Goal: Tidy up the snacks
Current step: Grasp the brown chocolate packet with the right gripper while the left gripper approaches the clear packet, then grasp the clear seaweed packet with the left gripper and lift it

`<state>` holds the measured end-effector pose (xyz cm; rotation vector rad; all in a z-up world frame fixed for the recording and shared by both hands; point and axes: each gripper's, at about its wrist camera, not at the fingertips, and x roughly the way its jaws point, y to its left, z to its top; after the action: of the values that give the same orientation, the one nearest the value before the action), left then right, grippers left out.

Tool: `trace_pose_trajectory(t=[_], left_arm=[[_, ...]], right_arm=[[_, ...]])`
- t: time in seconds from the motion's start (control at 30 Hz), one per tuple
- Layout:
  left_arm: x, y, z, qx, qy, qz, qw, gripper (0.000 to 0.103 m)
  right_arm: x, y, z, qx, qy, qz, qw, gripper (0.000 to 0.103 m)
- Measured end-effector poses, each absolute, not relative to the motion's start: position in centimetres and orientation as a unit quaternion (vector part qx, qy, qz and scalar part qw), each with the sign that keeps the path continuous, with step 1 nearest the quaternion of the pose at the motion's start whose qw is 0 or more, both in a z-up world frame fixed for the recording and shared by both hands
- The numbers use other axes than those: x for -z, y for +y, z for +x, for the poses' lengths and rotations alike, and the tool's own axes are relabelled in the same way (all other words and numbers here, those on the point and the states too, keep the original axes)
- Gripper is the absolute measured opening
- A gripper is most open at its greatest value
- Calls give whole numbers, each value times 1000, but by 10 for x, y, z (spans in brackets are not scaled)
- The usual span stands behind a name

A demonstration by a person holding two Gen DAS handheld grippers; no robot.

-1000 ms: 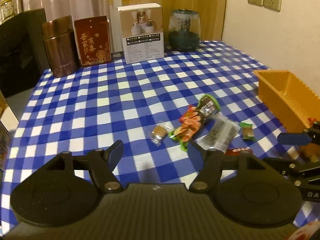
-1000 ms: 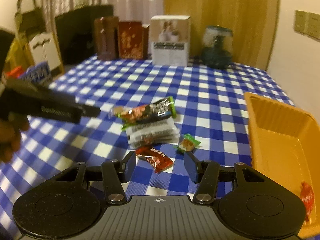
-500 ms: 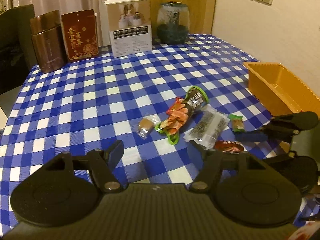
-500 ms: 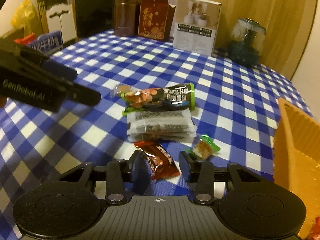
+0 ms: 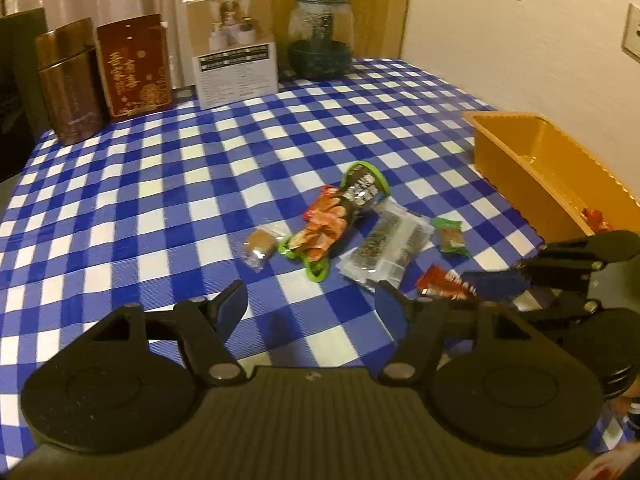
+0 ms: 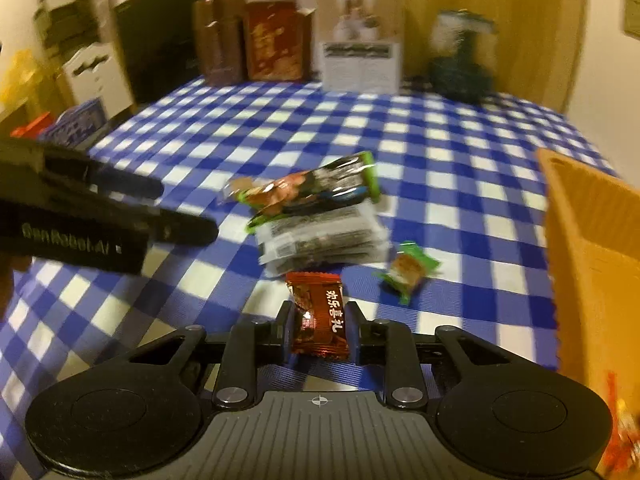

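Closing on the red candy (image 6: 318,320) between its pads, the right gripper (image 6: 318,326) readies transfer to the orange bin (image 6: 592,240) at its right; the left gripper (image 5: 310,302) hangs spread, empty.

left claw (image 5: 311,306): black, blue pads | right claw (image 6: 318,326): black, silver screws

snacks lie mid-table on the cloth (image 5: 160,200): a long packet (image 5: 340,216) left of a flat pack (image 5: 384,248). the tray (image 5: 520,168) stands to their right, boxes (image 5: 236,48) behind.

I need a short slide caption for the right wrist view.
Right gripper closing on a red candy packet beside the orange basket.
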<state>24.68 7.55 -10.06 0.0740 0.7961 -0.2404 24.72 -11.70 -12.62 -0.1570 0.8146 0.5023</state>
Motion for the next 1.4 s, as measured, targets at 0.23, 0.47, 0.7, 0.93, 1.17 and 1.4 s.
trace_pose_trajectory(t=[0.23, 0.47, 0.7, 0.93, 1.17, 1.4], left_arm=[[99, 58, 258, 188, 369, 30, 910, 63], [111, 36, 284, 227, 368, 62, 900, 50], [127, 19, 299, 234, 381, 96, 889, 45], [132, 23, 300, 220, 400, 92, 885, 40], [124, 28, 273, 203, 437, 82, 873, 40], [117, 23, 250, 213, 417, 92, 879, 51]], right_arm=[[98, -141, 237, -182, 350, -26, 919, 27], [84, -160, 243, -162, 328, -16, 930, 27], [85, -163, 247, -153, 325, -19, 933, 26], [86, -161, 246, -156, 332, -17, 930, 26], [79, -160, 233, -160, 335, -18, 928, 26], [81, -163, 215, -159, 353, -11, 922, 27]])
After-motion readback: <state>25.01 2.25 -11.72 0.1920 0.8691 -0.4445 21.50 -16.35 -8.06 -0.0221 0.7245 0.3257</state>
